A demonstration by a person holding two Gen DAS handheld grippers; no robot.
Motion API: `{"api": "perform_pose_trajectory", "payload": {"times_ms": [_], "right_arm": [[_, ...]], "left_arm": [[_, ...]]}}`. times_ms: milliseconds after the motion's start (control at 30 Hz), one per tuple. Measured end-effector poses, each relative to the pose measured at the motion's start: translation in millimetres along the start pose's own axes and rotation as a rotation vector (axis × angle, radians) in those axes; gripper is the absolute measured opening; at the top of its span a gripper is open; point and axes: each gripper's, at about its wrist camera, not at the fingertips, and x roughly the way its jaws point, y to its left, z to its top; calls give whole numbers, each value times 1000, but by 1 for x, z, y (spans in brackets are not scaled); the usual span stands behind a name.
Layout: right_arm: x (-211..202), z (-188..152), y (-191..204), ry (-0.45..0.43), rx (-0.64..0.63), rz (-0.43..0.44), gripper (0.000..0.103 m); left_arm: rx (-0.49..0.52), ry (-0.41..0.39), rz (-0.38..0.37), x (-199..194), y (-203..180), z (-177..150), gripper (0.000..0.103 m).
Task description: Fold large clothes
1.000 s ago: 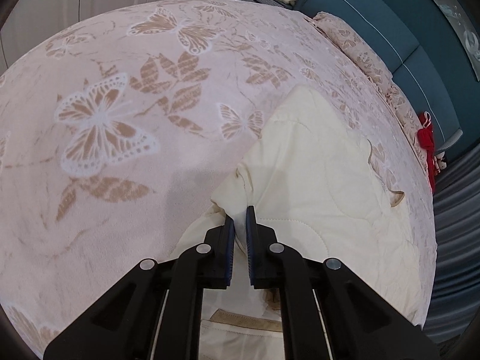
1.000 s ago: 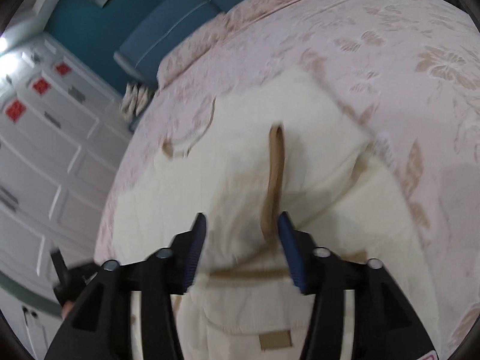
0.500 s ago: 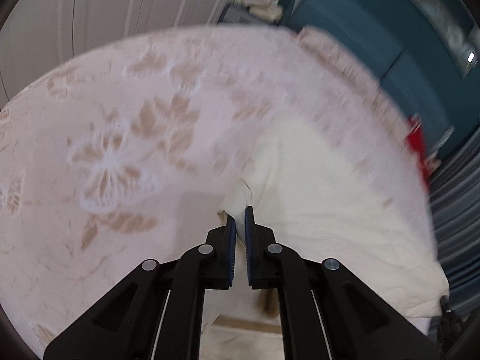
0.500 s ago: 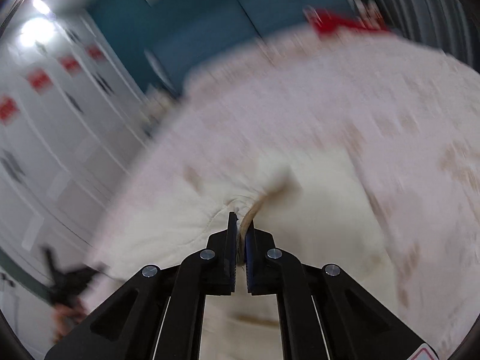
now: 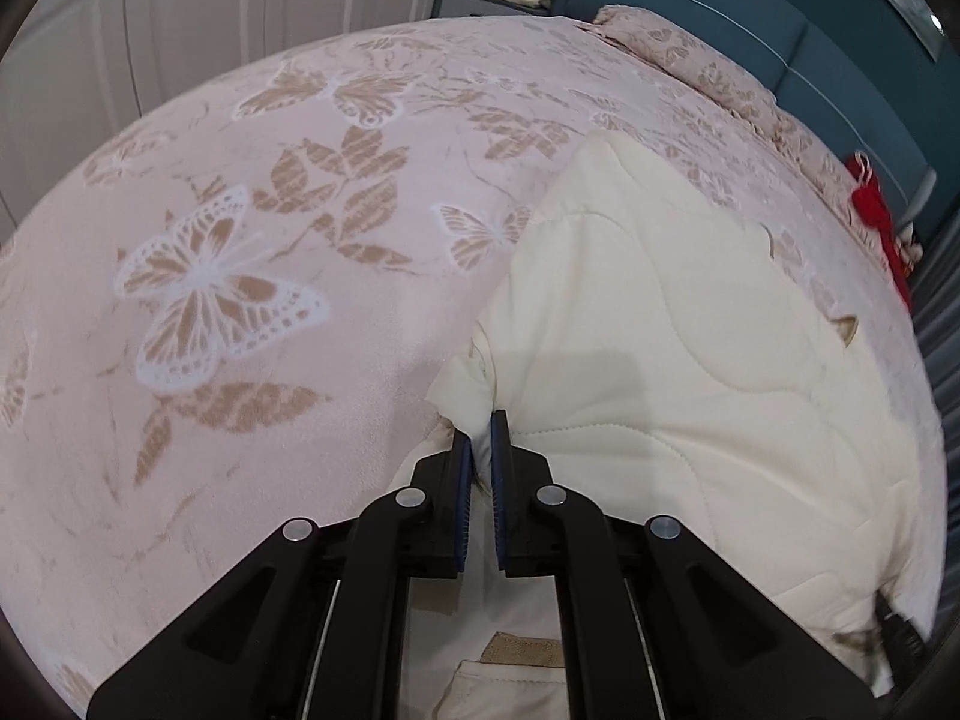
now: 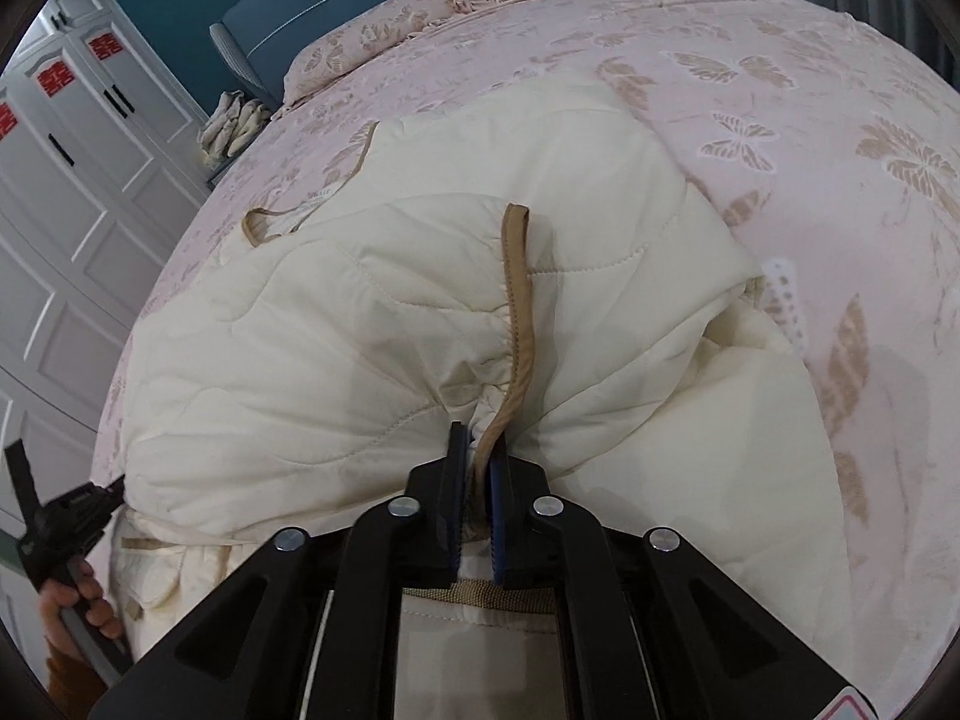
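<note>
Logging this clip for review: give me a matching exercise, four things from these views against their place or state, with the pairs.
Things:
1. cream quilted jacket
2. tan edge trim
3. red cloth
4. left gripper

Places or states:
A. pinched in the right gripper
B. at the bed's far edge
C. spread on the pink butterfly-print bedspread
D. shut on a cream fabric fold

Pairs: 1-C, 2-A, 3-B, 4-D

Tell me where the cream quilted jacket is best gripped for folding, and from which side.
Grip the cream quilted jacket at its near edge from the near side: the right gripper on the tan-trimmed hem, the left gripper on the bunched corner. Both edges are thin enough to pinch.
</note>
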Motion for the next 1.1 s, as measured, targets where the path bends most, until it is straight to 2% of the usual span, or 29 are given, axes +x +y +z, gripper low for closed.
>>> {"api": "perform_pose_trajectory", "payload": {"times_ms": [67,100,133,200,267,333,400,500,567,700,800,900,1000,1100], "right_arm": [[-11,4,-2,7,24,2,8],[-20,5,-1,-1,25,-13,17],[-31,5,1,-18,15,-37,21],[-57,4,6,-65,-26,-86,23],[-80,3,17,-117,-66,-121,24],[-94,5,33,-145,-94,-100,24],[-91,9,66,-128,-155,-30,24],[-71,11,108,-103,-249,36,22],[-47,7,133,-61,-301,56,22],[-13,-1,154,-4,-351,49,22],[3,-8,157,25,-370,29,21],[19,-13,154,53,-371,2,16],[32,-17,146,72,-375,-14,11],[39,-24,141,78,-384,-18,10]], "left_arm": [[37,0,0,-5,-2,2,9],[45,-4,-8,-13,0,3,11],[50,-9,-10,-21,2,4,16],[73,-40,-10,-45,6,5,17],[88,-110,-1,-83,12,8,19],[71,-153,-16,-105,12,15,19],[78,-161,-86,-117,-5,26,19],[136,-140,-159,-109,-46,32,19],[190,-119,-170,-95,-71,29,19],[263,-58,-150,-58,-102,11,19],[305,-15,-124,-36,-112,-5,18],[316,19,-107,-17,-111,-19,18],[316,23,-98,-7,-107,-24,18],[324,21,-92,-1,-105,-29,18]]}}
